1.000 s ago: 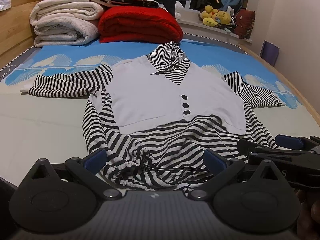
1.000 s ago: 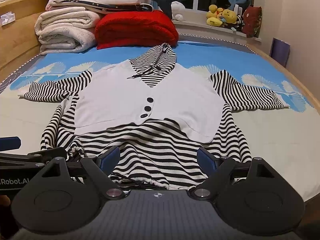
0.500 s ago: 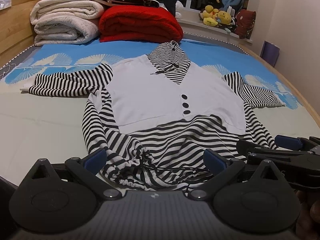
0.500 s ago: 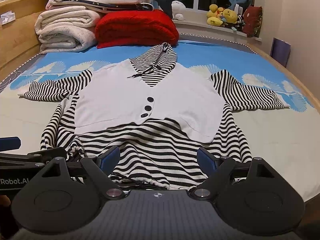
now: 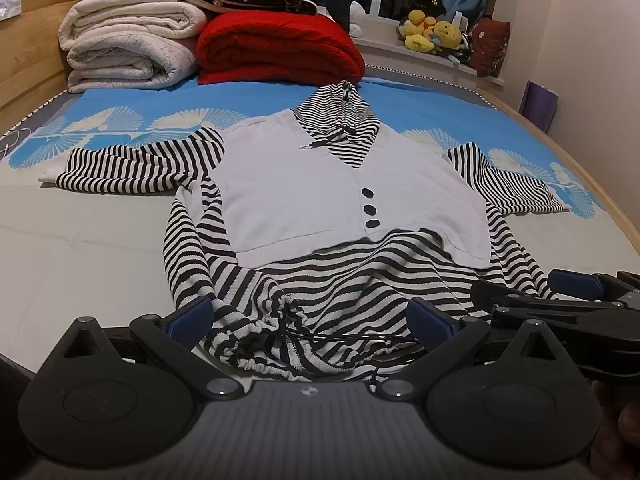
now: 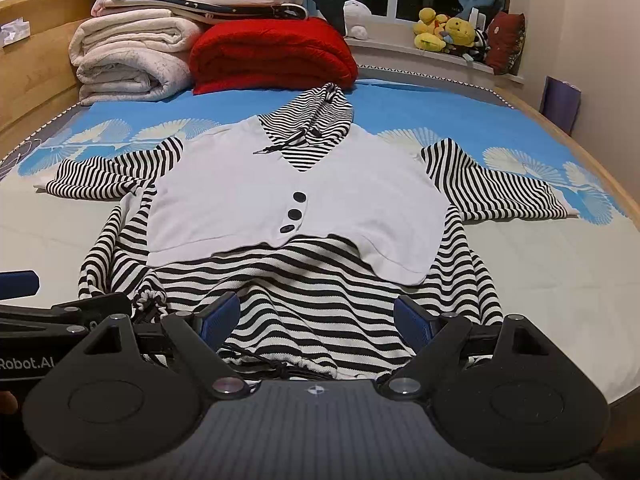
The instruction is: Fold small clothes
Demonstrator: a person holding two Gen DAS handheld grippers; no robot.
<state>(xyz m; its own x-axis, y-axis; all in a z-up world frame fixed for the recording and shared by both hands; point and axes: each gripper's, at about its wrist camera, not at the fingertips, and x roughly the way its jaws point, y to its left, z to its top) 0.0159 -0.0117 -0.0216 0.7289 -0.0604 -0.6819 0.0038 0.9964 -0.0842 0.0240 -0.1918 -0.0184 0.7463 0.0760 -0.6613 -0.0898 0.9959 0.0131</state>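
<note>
A small black-and-white striped hooded top with a white buttoned vest front [image 5: 320, 196] lies spread face up on the bed, sleeves out to both sides; it also shows in the right wrist view [image 6: 296, 200]. Its gathered drawstring hem [image 5: 276, 332] lies bunched nearest me. My left gripper [image 5: 310, 318] is open and empty, just above the hem's left part. My right gripper [image 6: 316, 318] is open and empty, over the hem's right part. Each gripper shows at the edge of the other's view.
Folded cream blankets [image 5: 128, 52] and a red blanket [image 5: 276, 48] are stacked at the head of the bed. Plush toys [image 5: 436, 36] sit on the window sill. The wooden bed edge [image 5: 600, 196] runs along the right.
Both grippers have crept slightly forward toward the hem. The garment has not moved.
</note>
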